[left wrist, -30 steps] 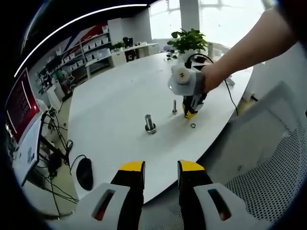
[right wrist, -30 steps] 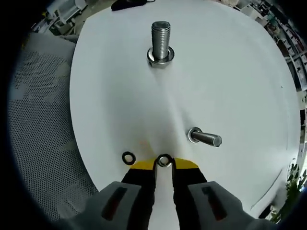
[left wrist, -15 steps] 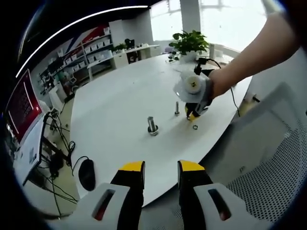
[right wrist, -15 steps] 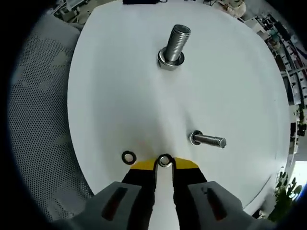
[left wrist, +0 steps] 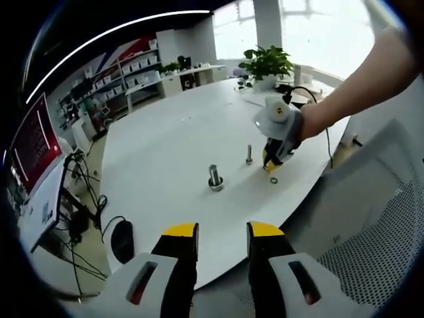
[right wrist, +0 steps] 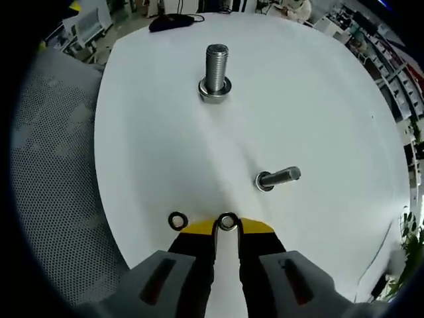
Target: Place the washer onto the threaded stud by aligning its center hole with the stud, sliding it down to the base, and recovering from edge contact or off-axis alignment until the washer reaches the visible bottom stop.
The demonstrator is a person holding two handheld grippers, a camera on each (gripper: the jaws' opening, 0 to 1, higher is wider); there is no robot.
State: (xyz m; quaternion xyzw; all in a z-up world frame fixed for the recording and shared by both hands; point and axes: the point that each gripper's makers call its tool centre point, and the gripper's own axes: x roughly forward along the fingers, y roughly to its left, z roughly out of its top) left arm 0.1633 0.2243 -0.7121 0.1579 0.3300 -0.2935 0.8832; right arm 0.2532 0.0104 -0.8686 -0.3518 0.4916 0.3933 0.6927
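In the left gripper view, the left tongs [left wrist: 222, 232] hang off the near edge of a big white oval table [left wrist: 165, 139], their yellow-tipped jaws apart with nothing between them. On the table stand a thick bolt [left wrist: 215, 177] and, near it, a thin bolt [left wrist: 249, 154]. The right tongs [left wrist: 273, 162], held in a hand [left wrist: 306, 121], reach down to the table just beside the thin bolt, and a loose ring [left wrist: 273, 179] lies by them. A black mouse [left wrist: 122, 242] sits at the table's near left edge. Around the room are a red screen [left wrist: 30, 142], white shelves [left wrist: 142, 76], a potted plant [left wrist: 266, 63] and bright windows [left wrist: 318, 26].

In the right gripper view, the right tongs [right wrist: 227, 226] are clamped on a washer [right wrist: 227, 221] at their tips, low over the white table [right wrist: 318, 119]. A second ring [right wrist: 177, 220] lies just to one side. The thin bolt [right wrist: 278, 178] is nearer, the thick bolt [right wrist: 215, 71] well beyond. A grey mesh chair [right wrist: 59, 199] borders the table.
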